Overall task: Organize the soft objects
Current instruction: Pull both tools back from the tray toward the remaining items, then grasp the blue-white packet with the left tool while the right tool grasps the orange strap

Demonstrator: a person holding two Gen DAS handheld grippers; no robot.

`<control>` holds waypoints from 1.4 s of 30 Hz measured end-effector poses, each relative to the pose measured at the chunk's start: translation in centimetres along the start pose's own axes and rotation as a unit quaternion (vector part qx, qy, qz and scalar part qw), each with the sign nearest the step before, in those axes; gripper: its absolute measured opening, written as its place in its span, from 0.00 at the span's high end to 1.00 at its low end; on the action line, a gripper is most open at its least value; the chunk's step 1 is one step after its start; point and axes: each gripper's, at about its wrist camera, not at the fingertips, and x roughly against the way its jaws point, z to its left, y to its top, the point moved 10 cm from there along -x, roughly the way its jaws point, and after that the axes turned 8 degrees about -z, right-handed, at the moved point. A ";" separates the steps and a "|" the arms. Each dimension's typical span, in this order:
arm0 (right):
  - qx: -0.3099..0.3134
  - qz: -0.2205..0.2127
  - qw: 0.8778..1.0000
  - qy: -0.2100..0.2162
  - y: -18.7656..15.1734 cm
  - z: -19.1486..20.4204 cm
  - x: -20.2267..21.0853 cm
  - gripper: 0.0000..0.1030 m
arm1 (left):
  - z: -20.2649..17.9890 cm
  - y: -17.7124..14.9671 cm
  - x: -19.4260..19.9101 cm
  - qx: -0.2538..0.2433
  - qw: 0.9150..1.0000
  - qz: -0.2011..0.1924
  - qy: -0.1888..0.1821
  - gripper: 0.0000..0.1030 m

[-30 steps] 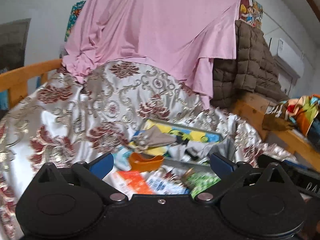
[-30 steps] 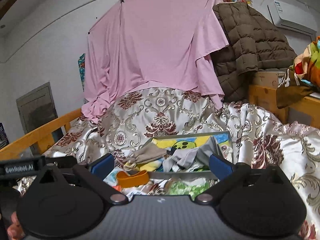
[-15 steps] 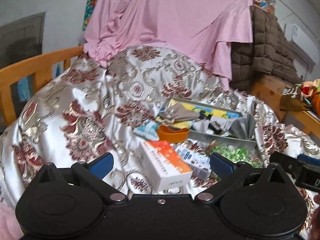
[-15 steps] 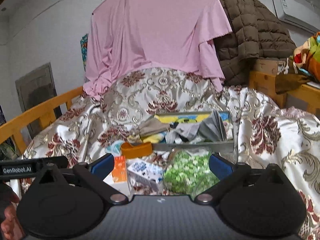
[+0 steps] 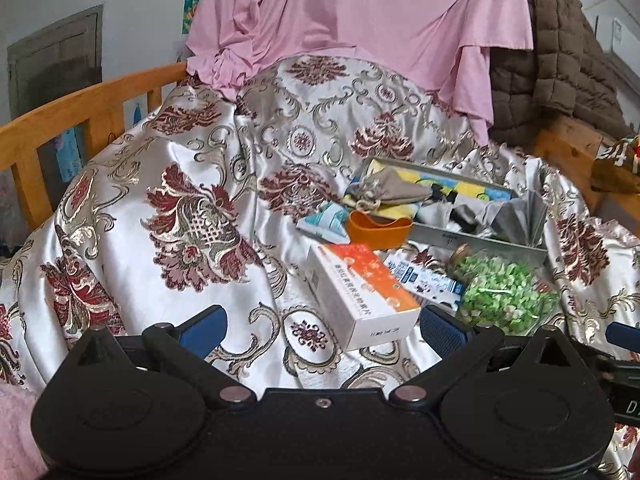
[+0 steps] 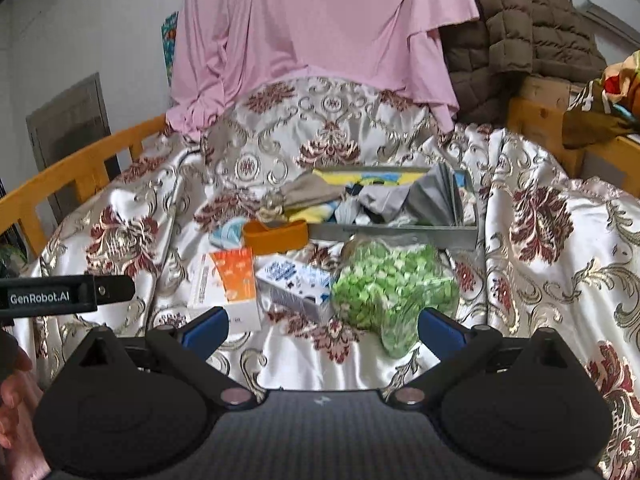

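Observation:
A grey tray on the floral satin bedspread holds several soft cloths: a tan one, grey ones and a yellow-blue one. In front of it lie an orange cup, an orange-white box, a blue-white carton and a bag of green pieces. My left gripper and right gripper are both open and empty, short of these things.
A pale blue packet lies left of the orange cup. A wooden bed rail runs along the left. A pink cloth and a brown quilted jacket hang at the back. The left gripper's body shows in the right wrist view.
Both grippers have pulled back and risen, so the box, the carton and the green bag have come fully into view. Both stay open and empty.

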 end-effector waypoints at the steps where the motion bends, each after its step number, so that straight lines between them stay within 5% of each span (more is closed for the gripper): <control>1: 0.001 0.006 1.000 -0.001 -0.2 0.0 -0.2 0.00 | 0.1 -0.1 -0.2 0.001 1.000 0.005 0.003 0.01; 13: 0.022 0.047 0.999 0.012 -1.5 1.2 -1.6 0.00 | 0.8 -1.5 -2.4 0.003 0.998 0.061 0.032 0.01; 25: 0.045 0.024 0.998 0.040 -0.3 2.2 -3.8 0.00 | 1.3 -0.6 -4.9 0.022 0.995 0.100 0.018 0.01; 35: 0.101 -0.018 0.994 0.045 1.4 2.1 -6.6 0.00 | 0.3 3.2 -8.3 -0.089 0.993 0.070 0.017 0.01; 42: 0.132 -0.035 0.990 0.042 2.9 1.9 -10.1 0.00 | 0.0 5.0 -11.3 -0.114 0.992 0.057 0.005 0.01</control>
